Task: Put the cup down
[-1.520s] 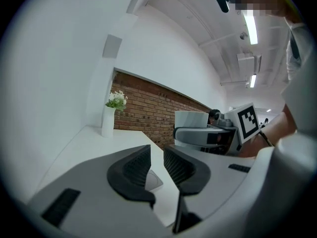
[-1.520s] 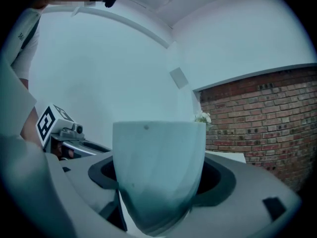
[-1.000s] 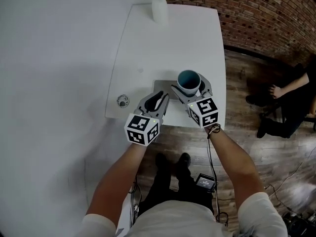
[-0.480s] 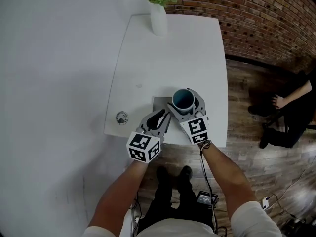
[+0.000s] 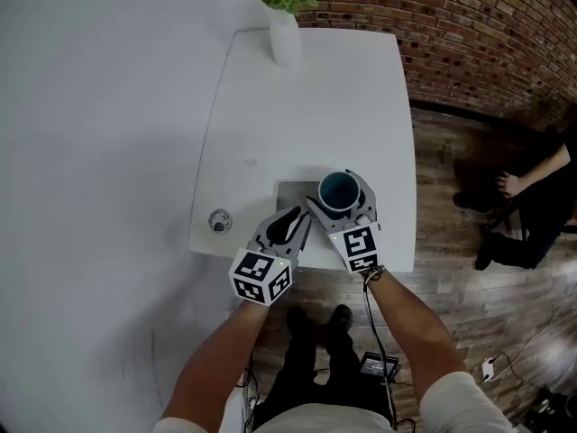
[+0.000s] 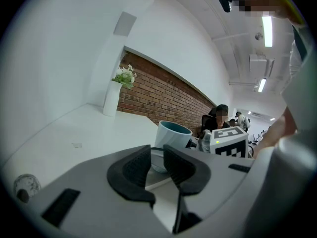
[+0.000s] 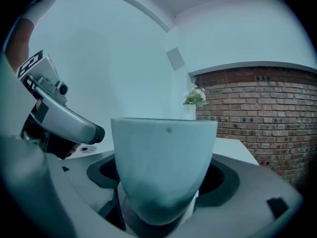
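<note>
Cup (image 5: 339,188): light outside, teal inside, upright, in the lower middle of the head view near the tabletop's (image 5: 306,97) near edge. It's over the right end of a grey square pad (image 5: 289,190). The base is hidden behind the jaws in every view, so I can't tell if it's seated on the pad.

Right gripper (image 5: 343,197): jaws spread wide and have just been opening, with the cup standing between them. In the right gripper view the cup fills the centre, with the dark pads curving round both walls. They sit just beside the walls, and I read them as no longer clamping. Its marker cube is toward the bottom of the head view, just off the tabletop edge.

Left gripper (image 6: 156,155): jaws a narrow gap apart with nothing between them. It's just left of the right gripper, aimed at the pad. The left gripper view shows the cup through and above that gap, clear of the pads.

Other stuff:
- White vase (image 5: 286,36) with flowers at the far edge of the tabletop, top of the head view, well apart from the cup.
- Small round object (image 5: 220,221) on the tabletop's lower-left corner. Too small to ID.
- Brick wall (image 5: 487,34) upper right.
- Wooden floor (image 5: 469,278) right and below.
- Seated person (image 5: 532,188) at the right edge.
</note>
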### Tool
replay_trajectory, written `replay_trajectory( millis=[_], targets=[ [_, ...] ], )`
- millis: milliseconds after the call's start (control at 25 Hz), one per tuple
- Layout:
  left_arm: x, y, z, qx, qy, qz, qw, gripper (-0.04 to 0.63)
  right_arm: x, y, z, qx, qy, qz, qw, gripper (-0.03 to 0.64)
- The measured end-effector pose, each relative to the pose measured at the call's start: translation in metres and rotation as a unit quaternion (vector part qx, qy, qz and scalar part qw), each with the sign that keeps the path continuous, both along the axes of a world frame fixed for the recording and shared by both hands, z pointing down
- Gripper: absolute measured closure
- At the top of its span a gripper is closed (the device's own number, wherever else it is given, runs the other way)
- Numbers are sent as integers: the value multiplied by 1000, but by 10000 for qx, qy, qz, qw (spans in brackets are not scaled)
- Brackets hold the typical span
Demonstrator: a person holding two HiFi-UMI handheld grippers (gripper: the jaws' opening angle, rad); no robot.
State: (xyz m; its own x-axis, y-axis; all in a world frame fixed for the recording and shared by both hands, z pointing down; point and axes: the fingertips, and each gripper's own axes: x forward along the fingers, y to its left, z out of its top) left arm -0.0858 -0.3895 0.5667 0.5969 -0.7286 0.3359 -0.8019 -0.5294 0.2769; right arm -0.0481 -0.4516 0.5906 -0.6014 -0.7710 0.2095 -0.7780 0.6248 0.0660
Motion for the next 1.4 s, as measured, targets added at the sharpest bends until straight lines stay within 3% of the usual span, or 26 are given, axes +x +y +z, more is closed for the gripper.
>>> replay_trajectory(
  millis=[680, 1400],
  targets=[
    [6, 1, 3, -33, 24, 70, 10000, 525, -6, 5, 5, -269, -296, -87, 9992, 207],
    [10, 2, -9, 51, 40, 69, 10000, 525, 19, 12, 5, -531, -99, 38, 9985, 207]
  ],
)
